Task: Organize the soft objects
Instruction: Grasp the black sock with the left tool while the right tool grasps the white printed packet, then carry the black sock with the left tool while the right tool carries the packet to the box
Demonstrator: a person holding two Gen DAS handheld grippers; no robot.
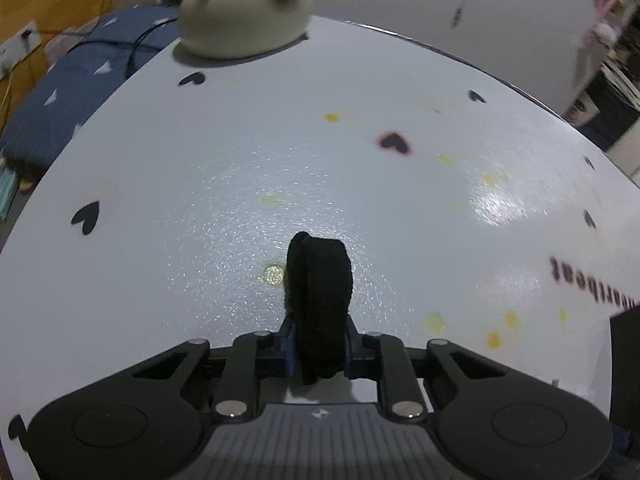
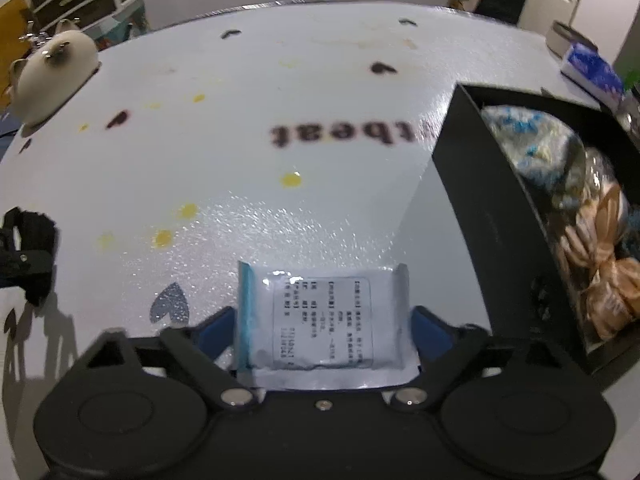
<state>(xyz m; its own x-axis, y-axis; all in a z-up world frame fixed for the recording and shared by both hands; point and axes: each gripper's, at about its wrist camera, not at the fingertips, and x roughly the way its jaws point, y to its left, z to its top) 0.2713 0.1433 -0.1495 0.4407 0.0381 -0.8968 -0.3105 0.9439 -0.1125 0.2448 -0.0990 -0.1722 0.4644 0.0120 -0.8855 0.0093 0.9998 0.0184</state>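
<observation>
My left gripper (image 1: 318, 344) is shut on a black rolled cloth (image 1: 320, 280), which stands upright between the blue pads over the white table (image 1: 280, 160). The same gripper and cloth show at the left edge of the right wrist view (image 2: 28, 248). My right gripper (image 2: 323, 332) has its jaws wide, with its pads against both sides of a flat white packet (image 2: 320, 304) that has a blue edge and a printed label. The packet lies on the table. A black box (image 2: 480, 200) to the right holds a blue-white knit piece (image 2: 528, 140) and a tan bow (image 2: 600, 256).
A cream cat-shaped plush (image 1: 244, 8) sits at the table's far left edge and also appears in the right wrist view (image 2: 52, 68). A blue tissue pack (image 2: 592, 68) lies beyond the box. Heart prints and yellow spots mark the tabletop. A blue cushion (image 1: 80, 92) lies off the table's left side.
</observation>
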